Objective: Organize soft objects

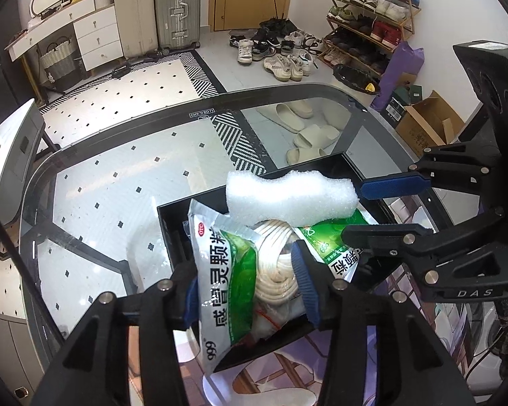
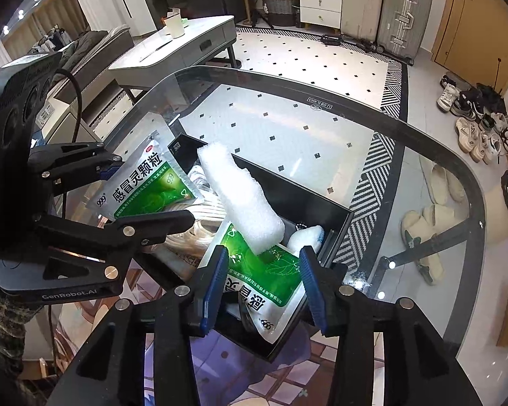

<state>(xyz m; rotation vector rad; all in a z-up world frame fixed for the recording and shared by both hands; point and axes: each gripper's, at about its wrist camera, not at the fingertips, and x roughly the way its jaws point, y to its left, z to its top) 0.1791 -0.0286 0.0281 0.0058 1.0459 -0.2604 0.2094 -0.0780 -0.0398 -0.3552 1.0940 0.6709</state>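
Note:
A black box [image 1: 167, 223] [image 2: 347, 218] sits on the glass table. Inside are a coil of white cord [image 1: 276, 270] [image 2: 199, 233], two green-and-white sachets and a white cloth [image 2: 306, 237]. A white foam block [image 1: 288, 196] [image 2: 240, 196] lies across the top. My left gripper [image 1: 249, 291] [image 2: 144, 193] is open, its pads either side of one sachet [image 1: 228, 270] [image 2: 142, 182] that leans up out of the box. My right gripper [image 2: 263, 284] [image 1: 372, 209] is open around the other sachet [image 2: 267, 277] [image 1: 335, 247], which rests on the box's near edge.
A printed mat [image 1: 288, 372] [image 2: 220, 365] lies under the box. The curved table edge [image 1: 193, 108] [image 2: 321, 98] runs beyond it. Slippers [image 1: 308, 135] show through the glass. A side table [image 2: 186, 47], suitcases [image 1: 176, 10] and shoes [image 1: 274, 54] stand around the floor.

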